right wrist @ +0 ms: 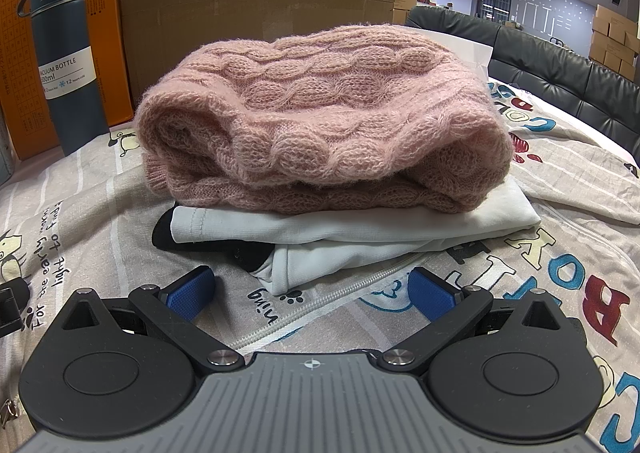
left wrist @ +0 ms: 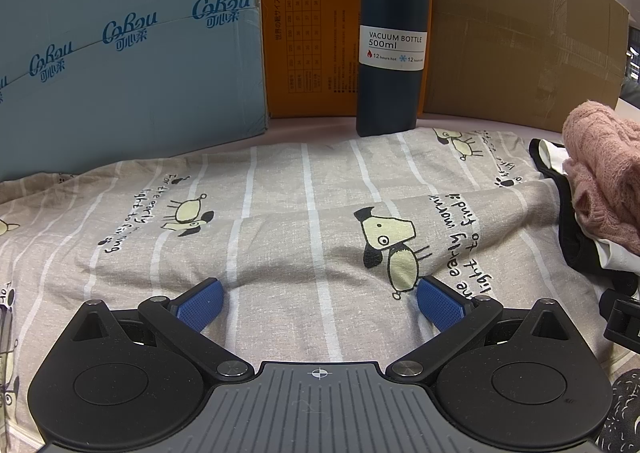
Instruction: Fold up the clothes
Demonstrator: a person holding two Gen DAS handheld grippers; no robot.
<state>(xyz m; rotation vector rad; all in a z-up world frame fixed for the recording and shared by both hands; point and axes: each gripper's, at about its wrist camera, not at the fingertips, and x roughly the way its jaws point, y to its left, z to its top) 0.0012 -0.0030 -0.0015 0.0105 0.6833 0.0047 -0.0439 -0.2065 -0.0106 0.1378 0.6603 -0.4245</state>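
Note:
A folded pink cable-knit sweater (right wrist: 320,113) lies on top of a folded white garment (right wrist: 360,229) with black trim, forming a stack on the dog-print striped sheet (right wrist: 80,221). My right gripper (right wrist: 312,293) is open and empty just in front of the stack, above a garment with coloured letters and a white zipper (right wrist: 320,301). My left gripper (left wrist: 320,303) is open and empty, low over the sheet (left wrist: 280,213). The pink sweater (left wrist: 600,181) shows at the right edge of the left wrist view.
A dark blue vacuum bottle (left wrist: 394,41) stands at the back, also seen in the right wrist view (right wrist: 66,57). Behind it are a blue carton (left wrist: 120,53), an orange box (left wrist: 312,33) and a brown cardboard box (left wrist: 520,45). A dark leather seat back (right wrist: 560,69) is at far right.

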